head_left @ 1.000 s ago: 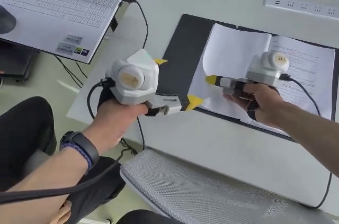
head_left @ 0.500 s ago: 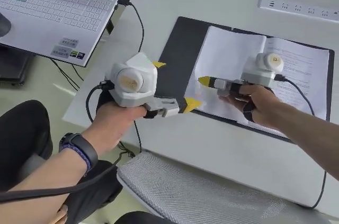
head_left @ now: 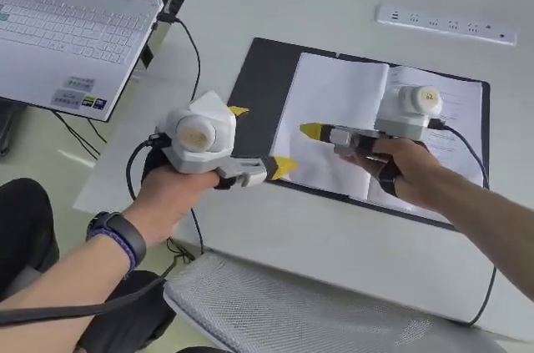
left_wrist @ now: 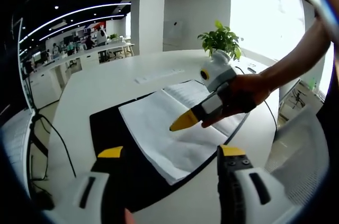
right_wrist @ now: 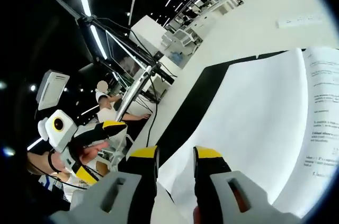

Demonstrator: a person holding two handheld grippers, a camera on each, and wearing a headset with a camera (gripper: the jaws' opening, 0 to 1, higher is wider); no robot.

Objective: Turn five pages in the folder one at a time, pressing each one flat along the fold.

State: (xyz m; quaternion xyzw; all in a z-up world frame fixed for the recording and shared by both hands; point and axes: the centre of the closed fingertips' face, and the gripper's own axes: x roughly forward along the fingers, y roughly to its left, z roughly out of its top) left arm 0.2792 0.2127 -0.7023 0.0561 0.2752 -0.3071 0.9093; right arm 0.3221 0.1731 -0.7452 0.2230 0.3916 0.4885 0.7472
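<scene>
At the folder's near left corner, the left gripper [head_left: 260, 138] hangs with its jaws spread wide and empty, pointing across the open folder [head_left: 259, 94] on the white table [head_left: 334, 2]. Just ahead of it, the right gripper [head_left: 310, 131] sits over the blank left-hand page [head_left: 342, 103], its jaws drawn to a narrow gap and gripping nothing. Whether its tips touch the paper cannot be told.
</scene>
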